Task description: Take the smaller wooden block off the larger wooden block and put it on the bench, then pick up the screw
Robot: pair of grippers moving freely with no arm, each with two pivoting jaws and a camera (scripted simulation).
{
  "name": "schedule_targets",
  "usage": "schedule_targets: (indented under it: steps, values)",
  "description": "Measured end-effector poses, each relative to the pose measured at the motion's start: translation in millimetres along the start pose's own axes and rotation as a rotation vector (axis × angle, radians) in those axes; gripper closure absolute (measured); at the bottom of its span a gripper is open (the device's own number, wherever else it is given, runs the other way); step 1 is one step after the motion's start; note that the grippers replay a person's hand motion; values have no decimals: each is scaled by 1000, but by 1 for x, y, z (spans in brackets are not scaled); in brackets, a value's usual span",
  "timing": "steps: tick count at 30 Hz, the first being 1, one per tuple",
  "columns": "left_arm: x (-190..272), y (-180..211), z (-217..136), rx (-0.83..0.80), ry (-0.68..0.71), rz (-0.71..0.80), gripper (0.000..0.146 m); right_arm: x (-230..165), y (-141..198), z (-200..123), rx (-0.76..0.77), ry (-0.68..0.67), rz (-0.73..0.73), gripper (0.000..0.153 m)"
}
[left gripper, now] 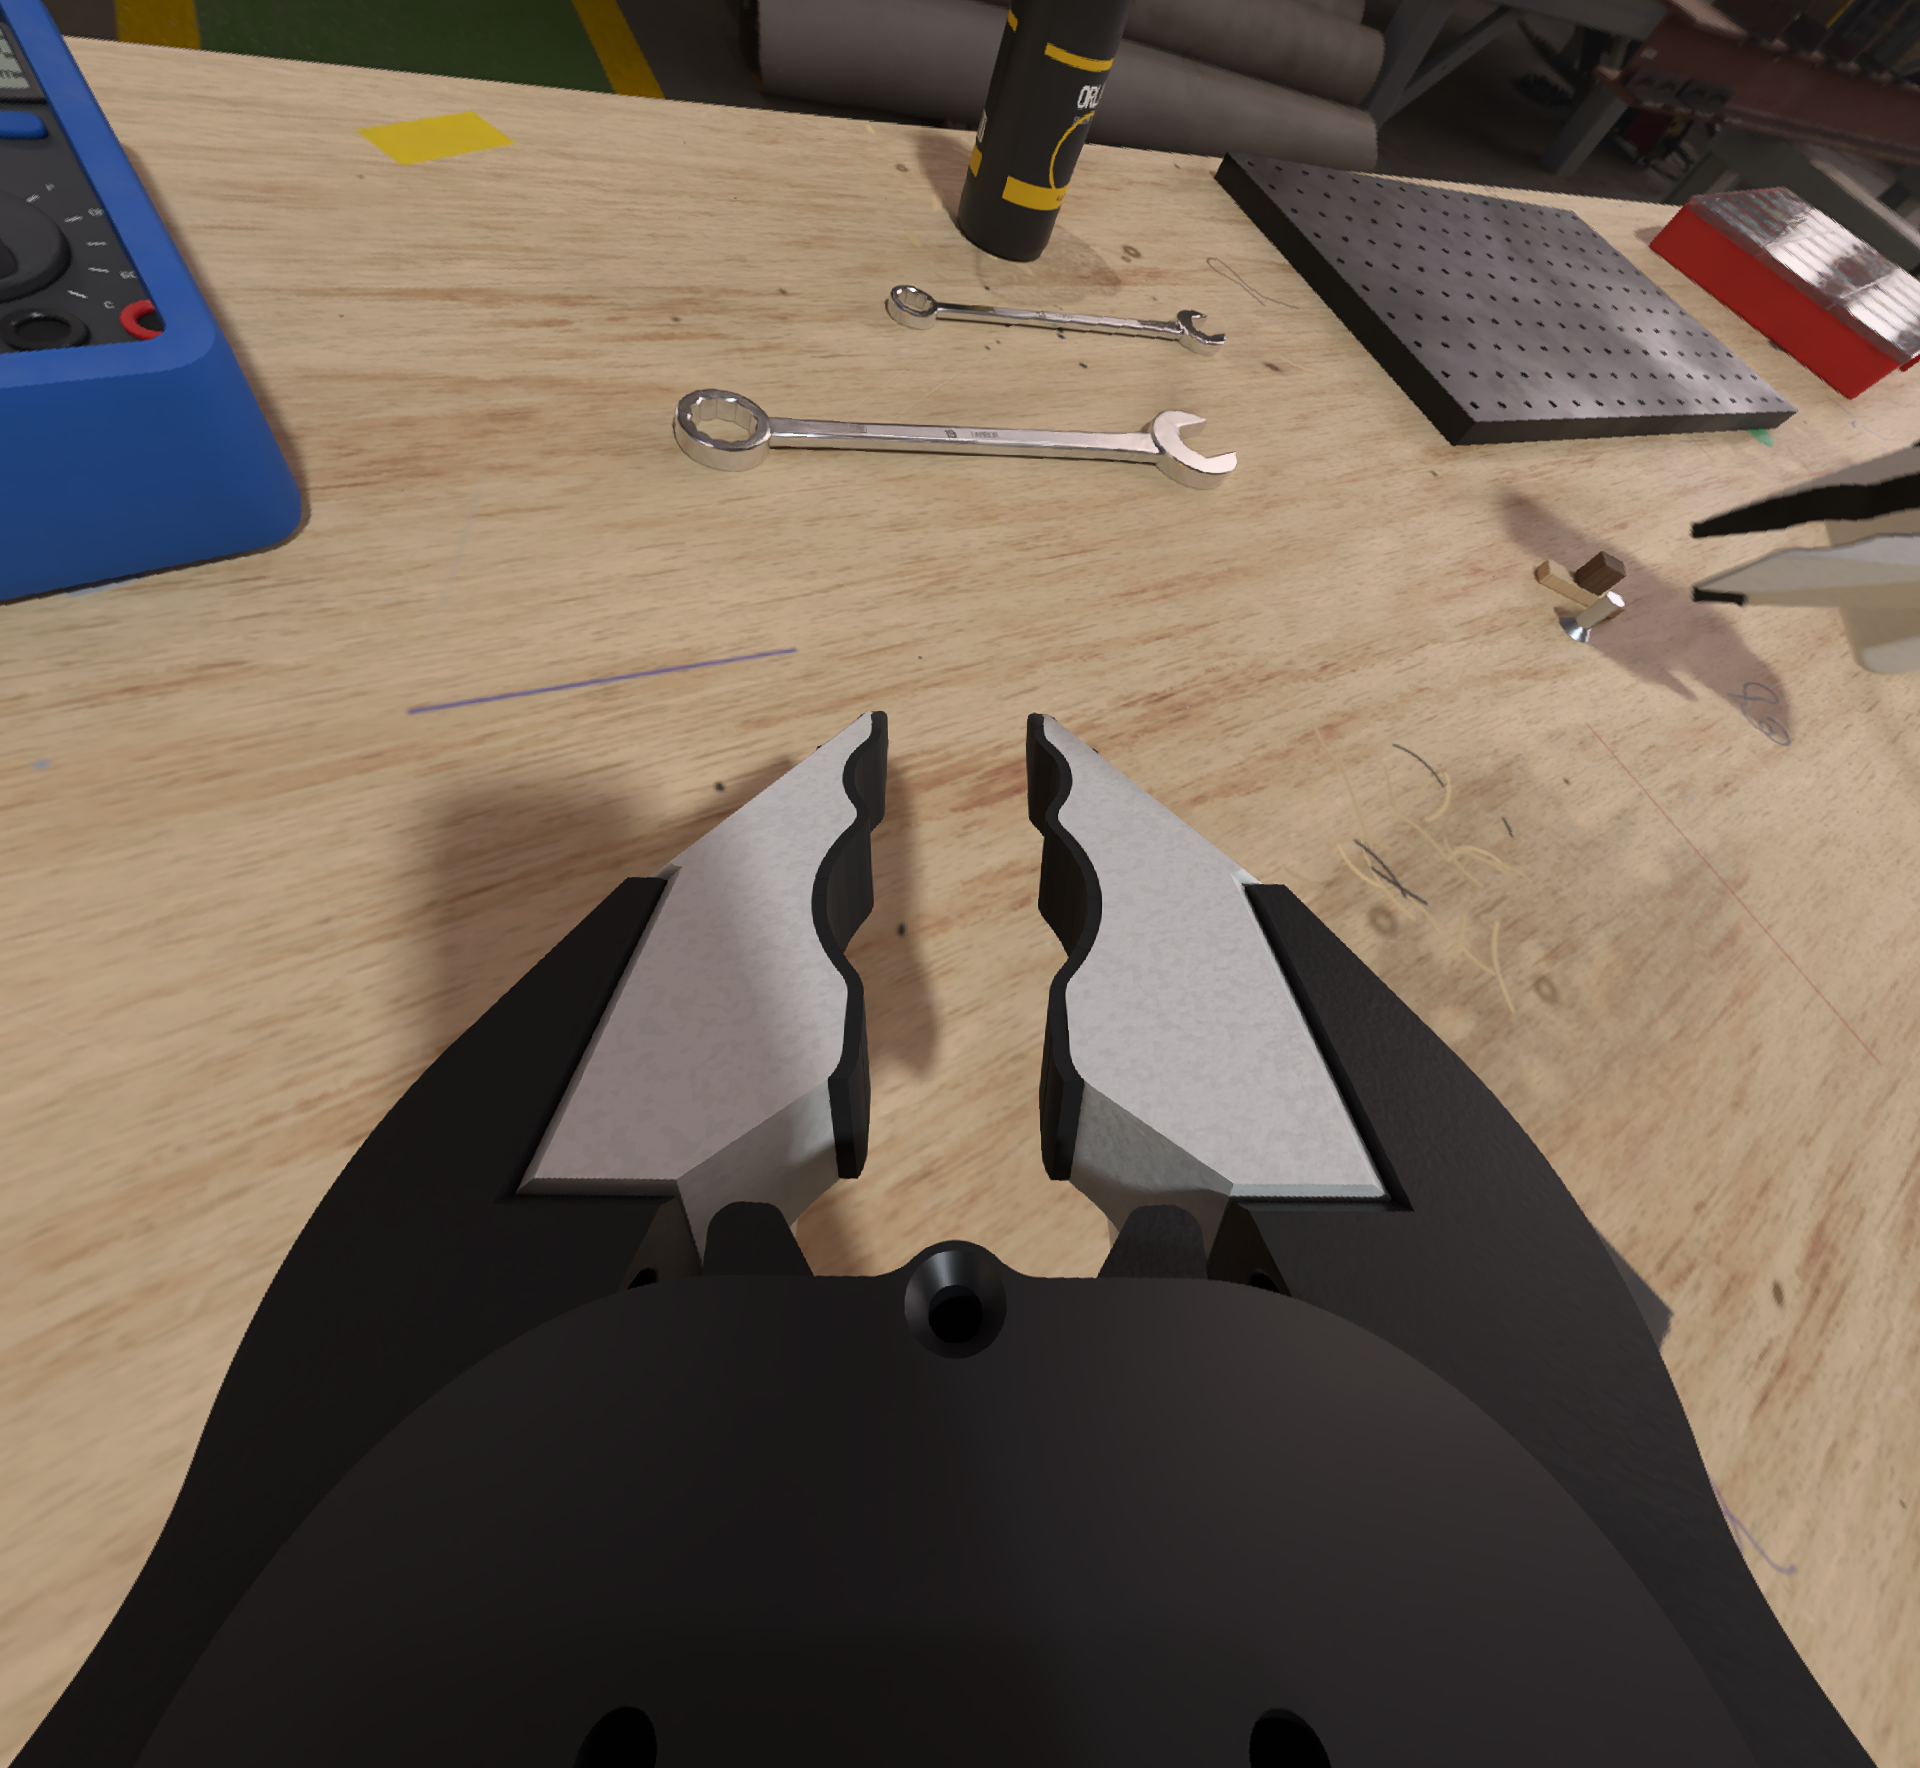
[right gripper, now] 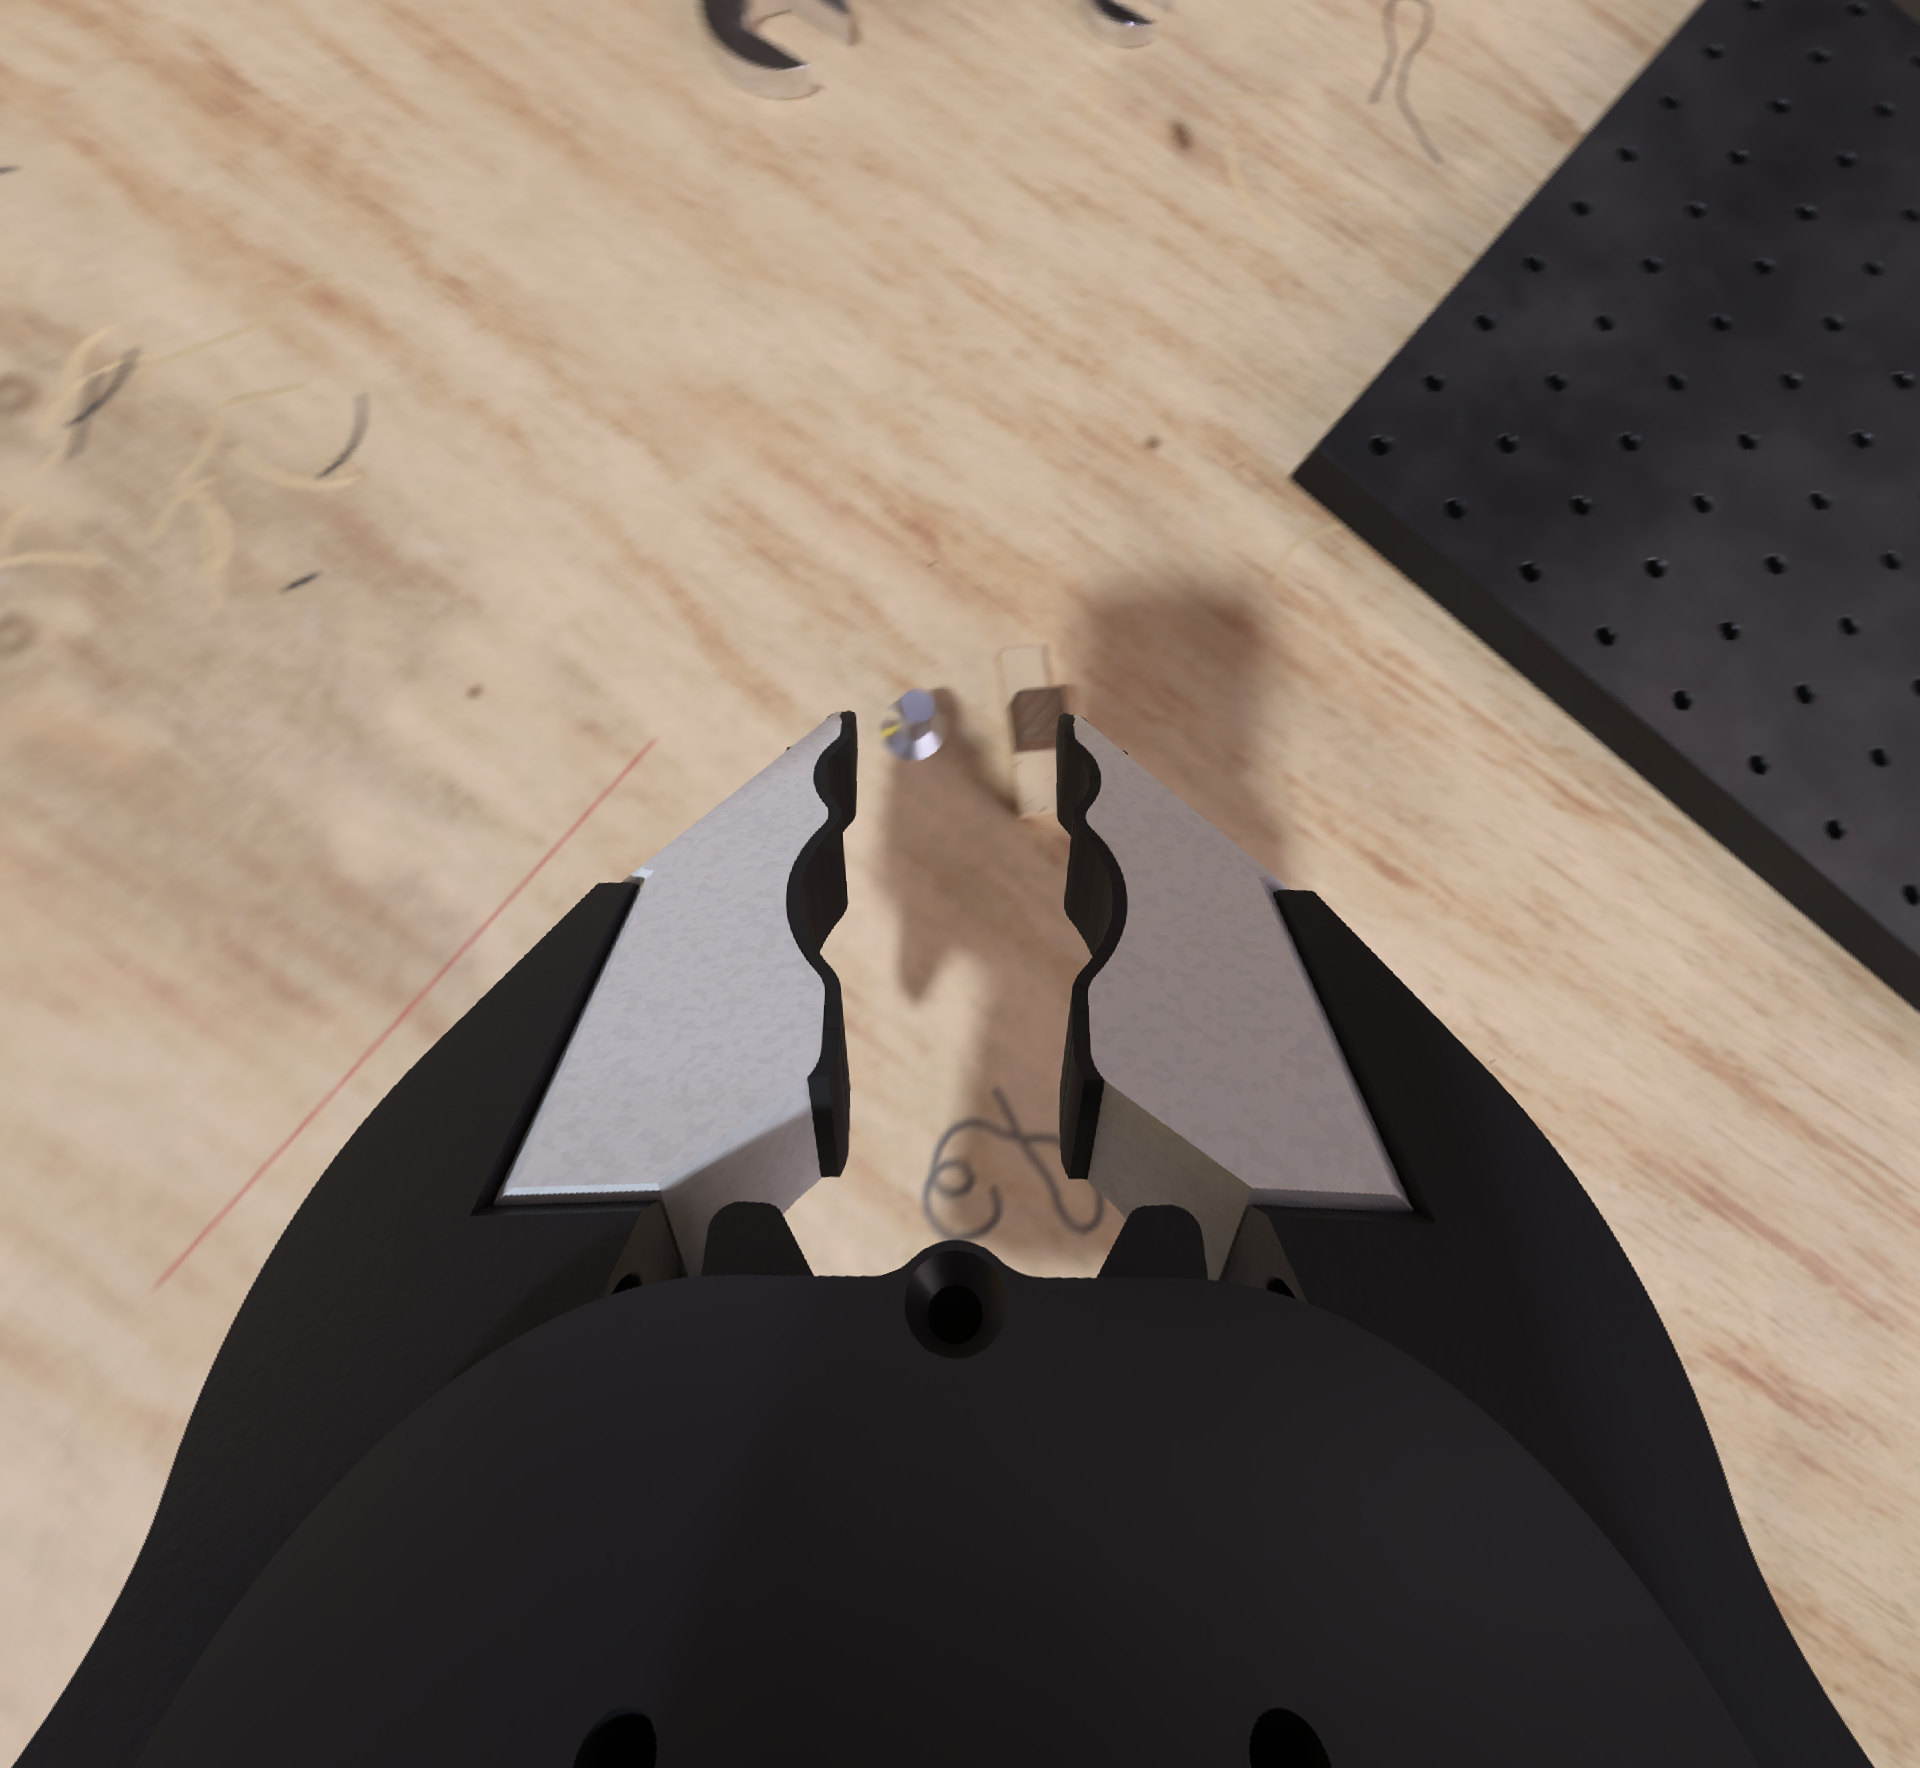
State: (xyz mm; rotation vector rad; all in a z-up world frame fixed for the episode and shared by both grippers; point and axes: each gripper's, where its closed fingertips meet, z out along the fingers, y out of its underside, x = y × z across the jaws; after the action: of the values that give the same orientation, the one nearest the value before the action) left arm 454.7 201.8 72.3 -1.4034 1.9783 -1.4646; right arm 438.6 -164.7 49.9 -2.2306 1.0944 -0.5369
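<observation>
A small dark wooden block (right gripper: pixel 1035 717) lies across a longer pale wooden block (right gripper: pixel 1027 788) on the plywood bench (right gripper: pixel 520 316). A silver screw (right gripper: pixel 914 729) lies just left of them. My right gripper (right gripper: pixel 956 721) is open and empty above the bench, its left tip beside the screw and its right tip beside the blocks. In the left wrist view the dark block (left gripper: pixel 1598 569), the pale block (left gripper: pixel 1554 575) and the screw (left gripper: pixel 1577 629) sit far right, just ahead of the right gripper (left gripper: pixel 1696 561). My left gripper (left gripper: pixel 956 716) is open and empty, well left of them.
Two silver wrenches (left gripper: pixel 956 436) (left gripper: pixel 1049 321) lie mid-bench below a black bottle (left gripper: pixel 1049 108). A black perforated plate (left gripper: pixel 1507 295) (right gripper: pixel 1683 419) lies right of the blocks, with a red box (left gripper: pixel 1797 295) beyond it. A blue multimeter (left gripper: pixel 104 368) sits at the left.
</observation>
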Motion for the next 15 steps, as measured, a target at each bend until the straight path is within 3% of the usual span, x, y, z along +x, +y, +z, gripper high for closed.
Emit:
schedule_targets:
  steps: [4, 8, 15]
  values:
    - [1, 0, 0, 0, 0, 5, 119, 24, -9, 24, -28, 56, 29, 117]
    - [-2, -1, -1, 4, -4, -1, 120, 28, -4, 42, -115, 28, 9, 118]
    - [-4, -2, -2, 10, -1, -15, 120, 26, 12, 33, -162, 57, -65, 119]
